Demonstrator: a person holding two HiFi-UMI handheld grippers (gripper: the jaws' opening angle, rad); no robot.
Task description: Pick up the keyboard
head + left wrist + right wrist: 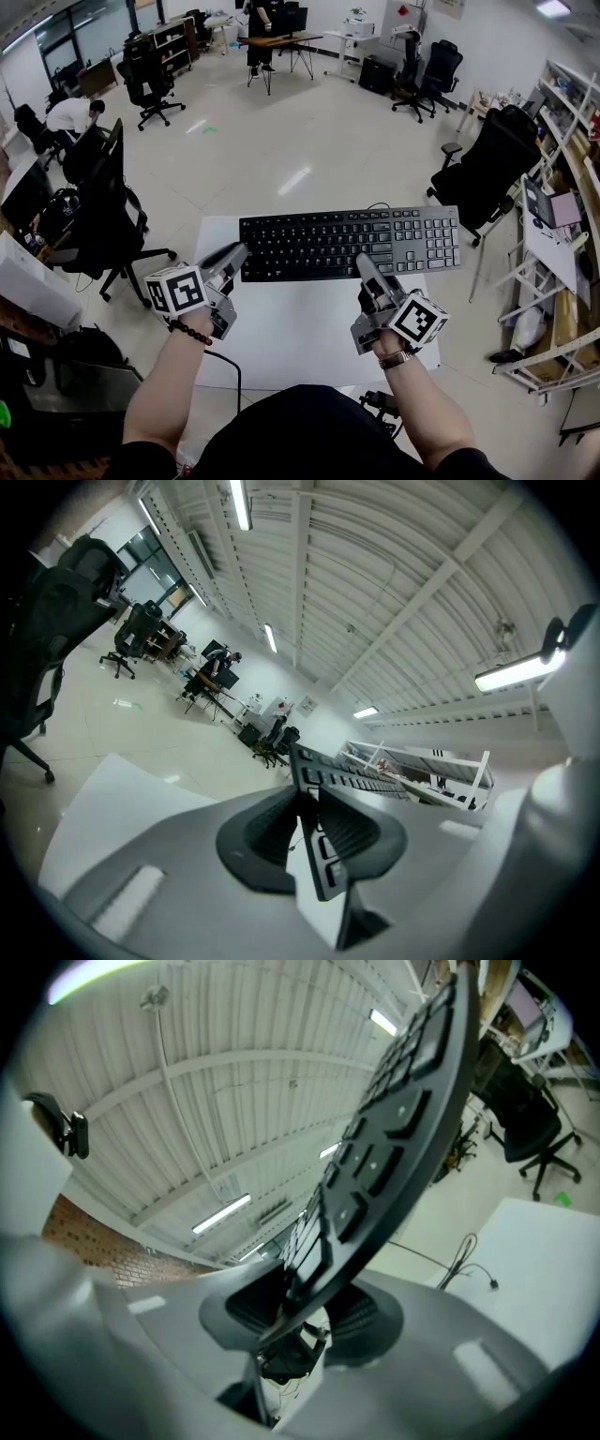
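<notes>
A black and grey keyboard [347, 242] hangs level above the white table [281, 328], held at its near edge from both sides. My left gripper [240, 255] is shut on the keyboard's near left corner; in the left gripper view the keyboard [319, 803] runs edge-on between the dark pads [267, 832]. My right gripper [364, 264] is shut on the near edge right of the middle; in the right gripper view the keyboard [394, 1138] rises tilted out of the pads [361, 1321]. A thin cable [464, 1251] trails from the keyboard onto the table.
Black office chairs stand close by: one at the left [108, 211], one at the right [487, 169]. Shelving [562, 234] runs along the right side. A person [75, 114] bends over a desk far left. Open tiled floor [300, 141] lies beyond the table.
</notes>
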